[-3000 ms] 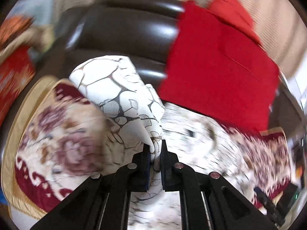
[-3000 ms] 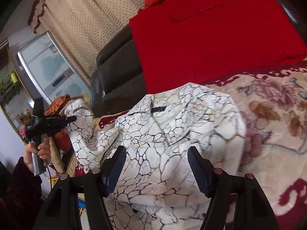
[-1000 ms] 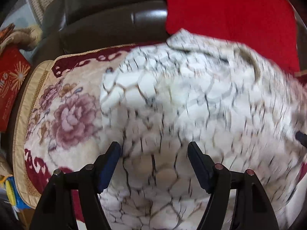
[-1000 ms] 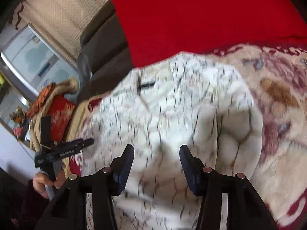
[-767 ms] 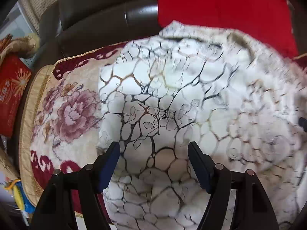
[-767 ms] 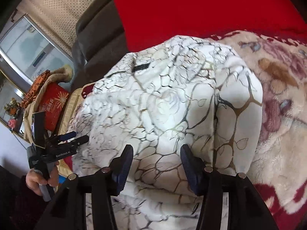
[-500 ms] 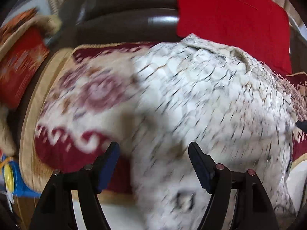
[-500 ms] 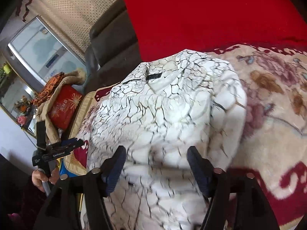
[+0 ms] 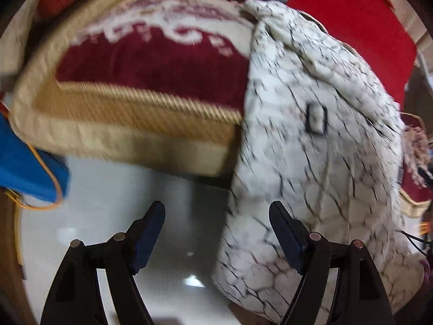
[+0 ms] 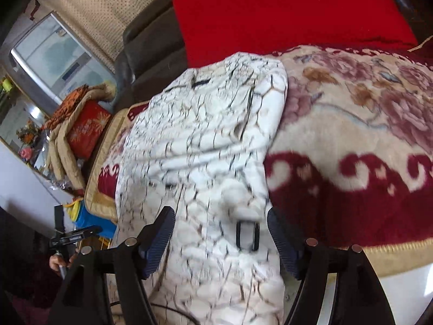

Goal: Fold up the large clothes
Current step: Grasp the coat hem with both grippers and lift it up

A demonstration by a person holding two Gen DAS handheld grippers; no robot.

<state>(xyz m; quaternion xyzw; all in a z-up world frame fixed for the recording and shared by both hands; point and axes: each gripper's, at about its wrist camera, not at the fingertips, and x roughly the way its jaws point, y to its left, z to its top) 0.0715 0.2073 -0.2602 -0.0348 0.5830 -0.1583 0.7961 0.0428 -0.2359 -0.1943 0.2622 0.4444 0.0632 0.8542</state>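
Note:
A large white garment with a dark crackle pattern [image 9: 319, 140] lies on the sofa seat and hangs over its front edge toward the floor; it also shows in the right wrist view [image 10: 211, 157]. My left gripper [image 9: 216, 233] is open and empty, low in front of the sofa edge, with the garment's hanging left edge by its right finger. My right gripper [image 10: 219, 241] is open, its fingers apart on either side of the hanging part of the garment. The left gripper also shows far left in the right wrist view [image 10: 73, 237].
A floral red and beige blanket [image 10: 360, 124] covers the sofa seat. A red cloth [image 10: 284, 10] drapes the dark sofa back [image 10: 146, 48]. A blue item [image 9: 24, 168] sits at the left by the pale floor [image 9: 135, 197]. A red box [image 10: 86, 127] lies on the armrest.
My left gripper let go of the garment, opened, and dropped low to the sofa's front edge. The garment was spread on the seat and now hangs over the edge. Both views have pulled back and down.

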